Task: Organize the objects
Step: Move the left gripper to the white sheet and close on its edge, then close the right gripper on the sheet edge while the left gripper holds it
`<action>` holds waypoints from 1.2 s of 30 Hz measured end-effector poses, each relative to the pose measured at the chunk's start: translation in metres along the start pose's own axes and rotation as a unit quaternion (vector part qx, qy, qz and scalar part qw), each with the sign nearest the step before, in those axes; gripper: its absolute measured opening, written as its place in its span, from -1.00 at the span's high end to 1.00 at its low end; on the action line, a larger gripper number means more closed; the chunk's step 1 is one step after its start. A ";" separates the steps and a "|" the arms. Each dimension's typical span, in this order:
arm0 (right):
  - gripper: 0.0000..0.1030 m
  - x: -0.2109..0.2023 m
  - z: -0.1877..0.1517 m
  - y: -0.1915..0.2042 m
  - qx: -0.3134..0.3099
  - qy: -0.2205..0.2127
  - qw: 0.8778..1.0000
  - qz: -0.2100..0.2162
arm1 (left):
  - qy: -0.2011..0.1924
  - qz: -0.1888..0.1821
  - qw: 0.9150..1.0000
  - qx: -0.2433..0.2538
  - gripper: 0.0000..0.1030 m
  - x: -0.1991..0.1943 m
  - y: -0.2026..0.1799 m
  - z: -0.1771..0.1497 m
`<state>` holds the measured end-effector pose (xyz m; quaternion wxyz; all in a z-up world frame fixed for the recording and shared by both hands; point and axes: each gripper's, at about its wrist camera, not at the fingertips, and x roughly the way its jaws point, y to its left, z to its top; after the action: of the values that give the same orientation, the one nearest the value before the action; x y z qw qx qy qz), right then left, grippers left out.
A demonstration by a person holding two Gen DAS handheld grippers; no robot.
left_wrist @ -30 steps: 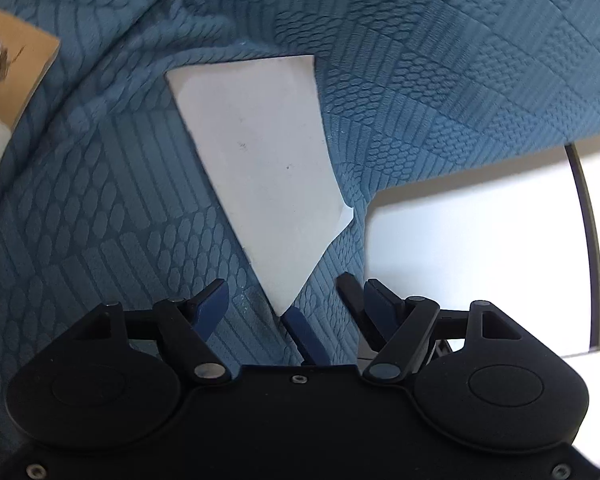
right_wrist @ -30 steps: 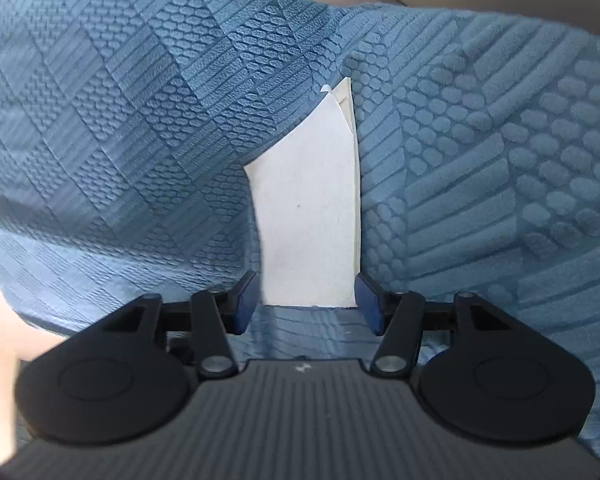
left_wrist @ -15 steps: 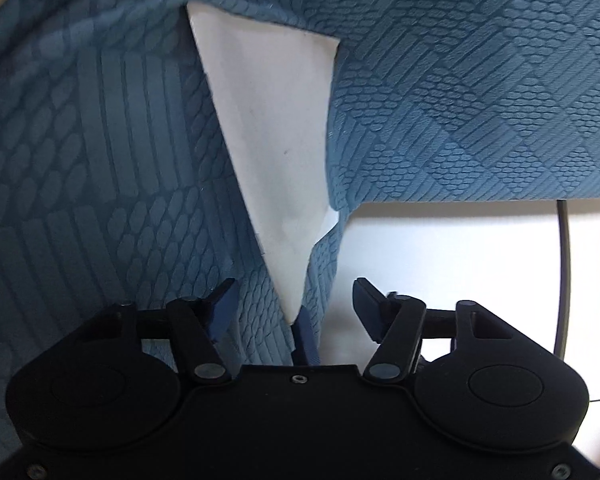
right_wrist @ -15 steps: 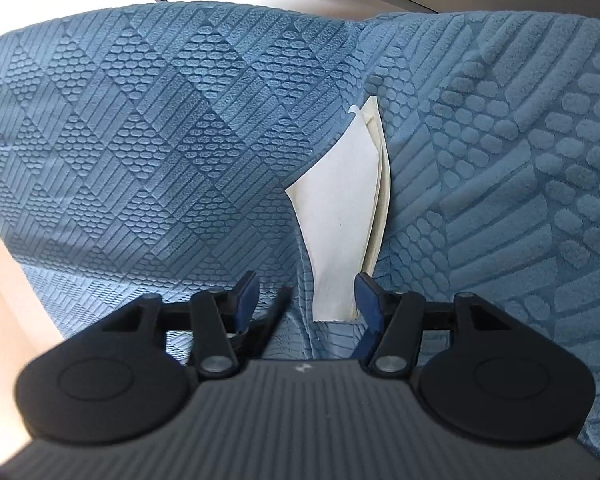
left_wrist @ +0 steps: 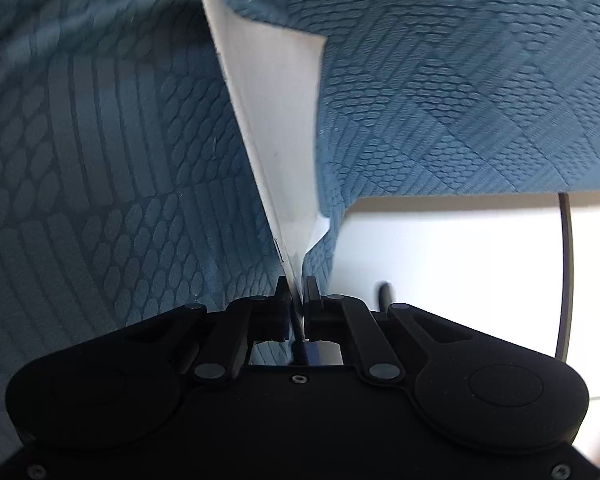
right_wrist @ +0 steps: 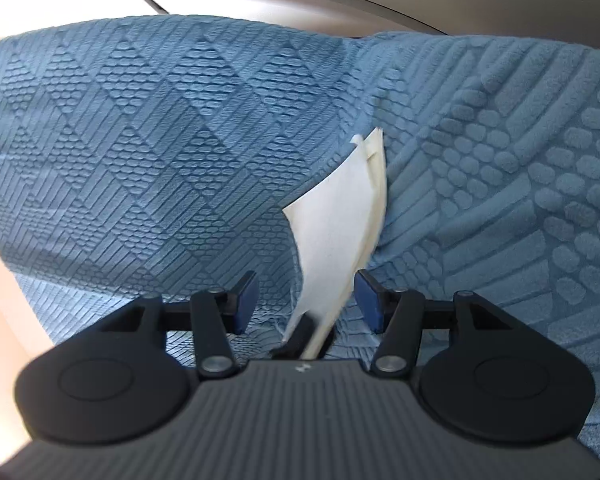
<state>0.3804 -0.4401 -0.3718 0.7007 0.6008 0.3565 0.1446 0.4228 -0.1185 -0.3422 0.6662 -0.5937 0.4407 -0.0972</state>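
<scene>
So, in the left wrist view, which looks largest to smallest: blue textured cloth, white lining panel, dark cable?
1. Blue textured cloth, by far.
2. White lining panel.
3. Dark cable, thin.
Fisheye nearness distorts true sizes.

The blue cloth (left_wrist: 100, 160) blurs toward the upper left, and every picture edge cuts it off.
</scene>
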 end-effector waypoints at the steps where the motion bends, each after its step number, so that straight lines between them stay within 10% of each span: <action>1: -0.08 0.001 0.000 -0.001 0.003 0.003 1.000 -0.001 | 0.001 -0.004 1.000 0.002 0.90 -0.005 -0.002 0.000; 15: -0.05 0.009 -0.002 -0.006 -0.004 0.005 1.000 -0.028 | 0.017 0.009 0.998 0.051 0.93 -0.066 -0.029 -0.003; 20: 0.77 0.011 -0.011 0.002 -0.040 0.016 0.997 -0.067 | 0.021 0.032 0.998 0.057 0.92 -0.085 -0.022 -0.013; 36: 0.91 -0.043 -0.090 0.070 -0.175 0.020 0.982 -0.066 | 0.002 0.060 0.995 0.083 0.86 -0.185 -0.006 -0.070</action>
<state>0.3050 -0.3839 -0.2942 0.7956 0.4413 0.3783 0.1705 0.2665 -0.0486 -0.2436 0.7170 -0.5085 0.4674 -0.0943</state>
